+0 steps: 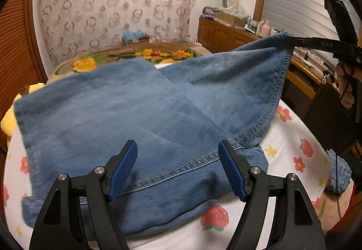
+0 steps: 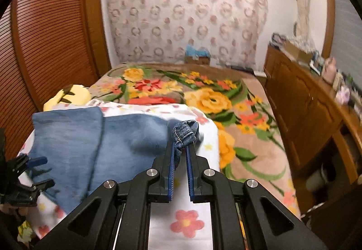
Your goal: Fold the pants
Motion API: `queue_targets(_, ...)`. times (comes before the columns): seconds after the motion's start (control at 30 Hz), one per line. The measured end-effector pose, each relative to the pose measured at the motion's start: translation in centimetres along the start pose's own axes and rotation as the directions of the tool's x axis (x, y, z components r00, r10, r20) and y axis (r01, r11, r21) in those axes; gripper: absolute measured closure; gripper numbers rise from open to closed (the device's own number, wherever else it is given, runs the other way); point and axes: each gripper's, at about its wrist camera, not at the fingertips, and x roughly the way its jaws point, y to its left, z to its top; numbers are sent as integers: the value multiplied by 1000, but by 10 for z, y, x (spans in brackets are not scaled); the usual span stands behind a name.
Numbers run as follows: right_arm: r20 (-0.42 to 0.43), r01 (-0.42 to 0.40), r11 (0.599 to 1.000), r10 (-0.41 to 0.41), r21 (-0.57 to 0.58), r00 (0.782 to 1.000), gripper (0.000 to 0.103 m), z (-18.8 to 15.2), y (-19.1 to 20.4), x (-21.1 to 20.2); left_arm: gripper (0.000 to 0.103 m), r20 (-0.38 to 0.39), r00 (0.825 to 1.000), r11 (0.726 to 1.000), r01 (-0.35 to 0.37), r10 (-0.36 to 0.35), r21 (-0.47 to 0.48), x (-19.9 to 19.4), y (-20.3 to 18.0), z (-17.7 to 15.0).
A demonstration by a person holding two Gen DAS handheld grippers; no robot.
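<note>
Lifting pants [image 1: 140, 114] corner from bed [image 2: 248, 114] near edge: right tongs [image 2: 181, 148] pinch hem tight, left tongs [image 1: 177, 168] wide, empty above cloth. Carry corner across slowly, keep seam straight.

Blue denim pants [image 1: 126, 109]; white flower-print sheet [image 1: 291, 143]; floral blanket [image 2: 203, 94].

The left gripper [image 1: 177, 148] hovers, jaws apart, over blue pants [image 1: 126, 114] on the flowered sheet [image 1: 294, 148]; the right gripper [image 1: 291, 40] pinches a raised corner.
</note>
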Motion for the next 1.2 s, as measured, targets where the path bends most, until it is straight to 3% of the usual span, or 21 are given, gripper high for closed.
queue_targets(0.3,38,-67,993,71,-101,997,94,-3,46,-41,28,63,997,999,-31,32,-23,-36,25,-5)
queue_targets(0.5,41,-137,979,145,-148,989,94,1,64,-39,28,84,994,996,-70,75,-60,-56,47,-10)
queue_targets(0.9,41,-314,912,336,-263,941,94,28,109,-36,28,119,982,983,-132,148,-131,-95,87,-29)
queue_targets(1.2,-85,-411,868,404,-279,911,94,2,111,3,28,128,975,973,-159,181,-168,-111,106,-42)
